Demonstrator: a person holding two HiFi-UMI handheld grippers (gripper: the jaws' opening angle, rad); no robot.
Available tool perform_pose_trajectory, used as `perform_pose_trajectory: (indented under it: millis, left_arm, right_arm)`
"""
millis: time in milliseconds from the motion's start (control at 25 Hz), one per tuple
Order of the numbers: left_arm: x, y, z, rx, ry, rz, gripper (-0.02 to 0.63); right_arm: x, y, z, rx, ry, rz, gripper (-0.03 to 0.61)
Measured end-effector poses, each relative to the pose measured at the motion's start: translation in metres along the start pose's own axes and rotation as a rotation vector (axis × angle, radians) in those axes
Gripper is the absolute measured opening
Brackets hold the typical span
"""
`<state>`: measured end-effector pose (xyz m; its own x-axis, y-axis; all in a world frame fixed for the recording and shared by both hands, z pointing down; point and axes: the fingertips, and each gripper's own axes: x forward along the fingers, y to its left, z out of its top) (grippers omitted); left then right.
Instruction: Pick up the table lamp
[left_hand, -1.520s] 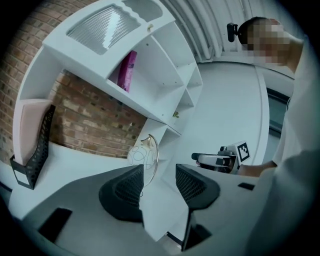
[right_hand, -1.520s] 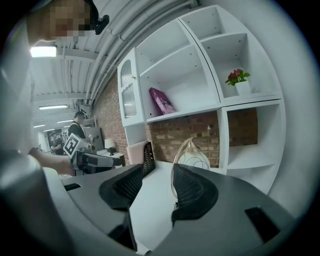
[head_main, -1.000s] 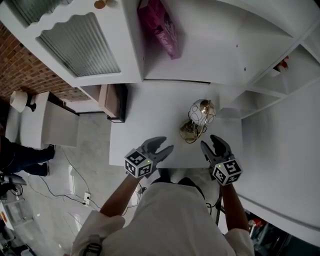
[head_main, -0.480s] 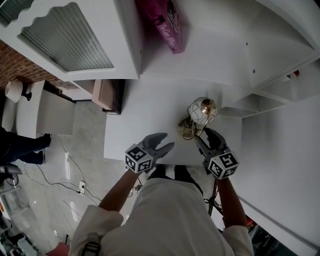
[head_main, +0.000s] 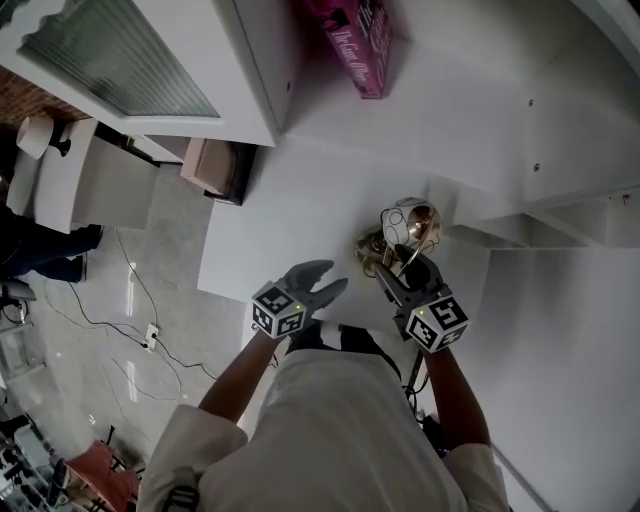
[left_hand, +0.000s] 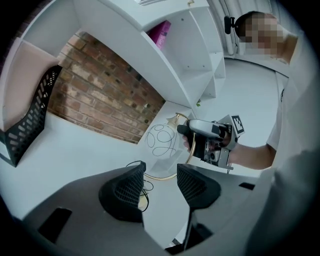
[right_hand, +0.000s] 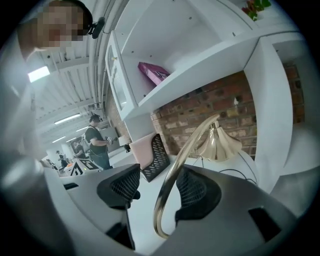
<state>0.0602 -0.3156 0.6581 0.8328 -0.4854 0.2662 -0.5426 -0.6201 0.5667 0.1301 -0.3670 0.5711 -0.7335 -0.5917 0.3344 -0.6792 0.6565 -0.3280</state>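
Note:
The table lamp (head_main: 405, 230), a white wire-patterned globe in a gold ring on a gold base, stands on the white table (head_main: 290, 215) near the shelf unit. My right gripper (head_main: 402, 268) has reached the lamp, and its jaws are opening. In the right gripper view the gold ring (right_hand: 185, 155) runs between them, close to the right pad (right_hand: 197, 192). The lamp's gold bell (right_hand: 220, 142) shows behind. My left gripper (head_main: 335, 277) hovers open over the table's near edge, left of the lamp, with nothing between its jaws. The left gripper view has its jaws (left_hand: 161, 172) facing the globe (left_hand: 162, 140) and the right gripper (left_hand: 184, 137).
A pink box (head_main: 360, 45) lies on the shelf above the table. White shelf compartments (head_main: 500, 215) close in the lamp's right side. A black mesh tray (left_hand: 30, 120) stands at the back left by the brick wall. The lamp's black cord (left_hand: 137, 172) lies on the table.
Both grippers have moved forward toward the lamp. The right one has come up to the gold ring, which now sits between its jaws. The left one has sunk toward the table edge.

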Motion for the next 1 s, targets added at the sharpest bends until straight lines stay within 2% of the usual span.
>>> perform_pose_trajectory:
  millis: [240,520,680,800,1000]
  left_arm:
    - [0.016,0.014,-0.028,-0.073,-0.003,0.038,0.222]
    - [0.035,0.026,-0.069,-0.189,0.027,0.043,0.224]
    - [0.044,0.031,-0.078,-0.234,0.037,0.029,0.222]
    - [0.052,0.037,-0.083,-0.277,0.038,0.016,0.229]
    - [0.063,0.052,-0.094,-0.334,0.047,0.016,0.236]
  right_arm:
    - [0.017,0.002,0.006,0.01,0.004,0.103,0.239]
    - [0.029,0.006,0.018,0.093,-0.04,0.22,0.224]
    - [0.031,0.004,0.029,0.168,-0.088,0.228,0.185]
    - [0.03,0.002,0.031,0.215,-0.095,0.237,0.092]
    - [0.031,-0.002,0.034,0.313,-0.088,0.257,0.03]
